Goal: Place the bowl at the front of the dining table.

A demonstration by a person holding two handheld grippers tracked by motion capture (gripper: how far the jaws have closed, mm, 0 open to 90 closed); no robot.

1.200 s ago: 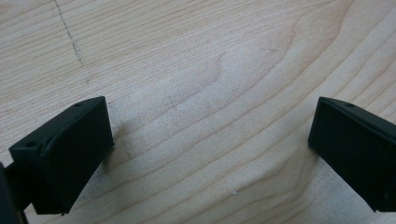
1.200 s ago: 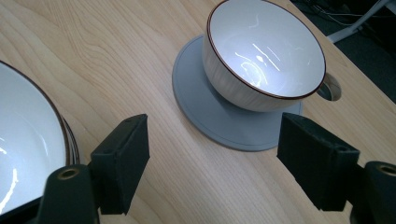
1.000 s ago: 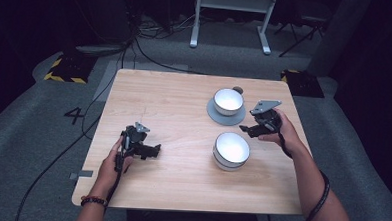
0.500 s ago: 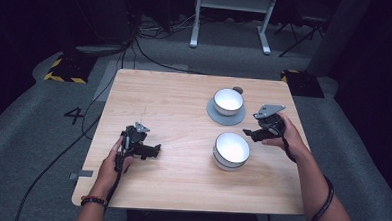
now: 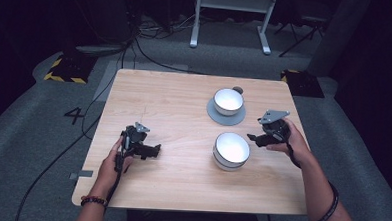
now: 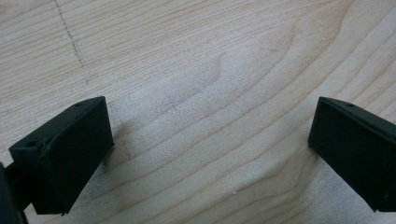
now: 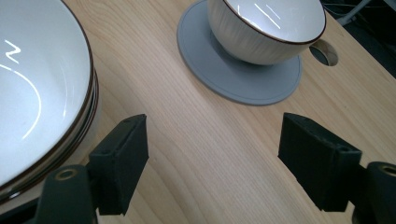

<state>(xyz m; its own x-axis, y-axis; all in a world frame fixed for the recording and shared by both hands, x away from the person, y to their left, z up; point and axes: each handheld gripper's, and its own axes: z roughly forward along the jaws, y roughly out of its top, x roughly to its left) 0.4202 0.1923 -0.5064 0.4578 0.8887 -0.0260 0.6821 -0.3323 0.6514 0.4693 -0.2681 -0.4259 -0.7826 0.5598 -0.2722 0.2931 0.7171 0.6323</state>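
While the high view looks down on it, a pale rectangular wooden table [image 5: 184, 100] stands on grey carpet in a dark room, with black cables trailing across the floor, yellow-and-black hazard tape at two spots and the white legs of a stand [image 5: 230, 19] beyond the far edge. On the right half of the table a white bowl with a dark rim [image 5: 231, 150] sits near the front, and behind it a second white bowl [image 5: 228, 101] rests on a round grey coaster [image 5: 215, 114]. The left gripper [image 5: 154, 150] lies low over bare wood at the left front, held by the person's left hand [image 5: 113, 159]. The right gripper [image 5: 252, 138] is held by the right hand [image 5: 292, 142] just to the right of the near bowl, pointing toward it without touching.

Seen from the left gripper view, its two black jaws stand wide apart over bare wood grain, with nothing between them.

Seen from the right gripper view, the jaws are also wide apart and empty; the near bowl [image 7: 42, 93] is just beside the left jaw, and the farther bowl [image 7: 266, 28] on its coaster [image 7: 224, 79] lies ahead.

Compared with a second earlier, the right gripper has drawn back from beside the coaster toward the near bowl; the left gripper has not moved.
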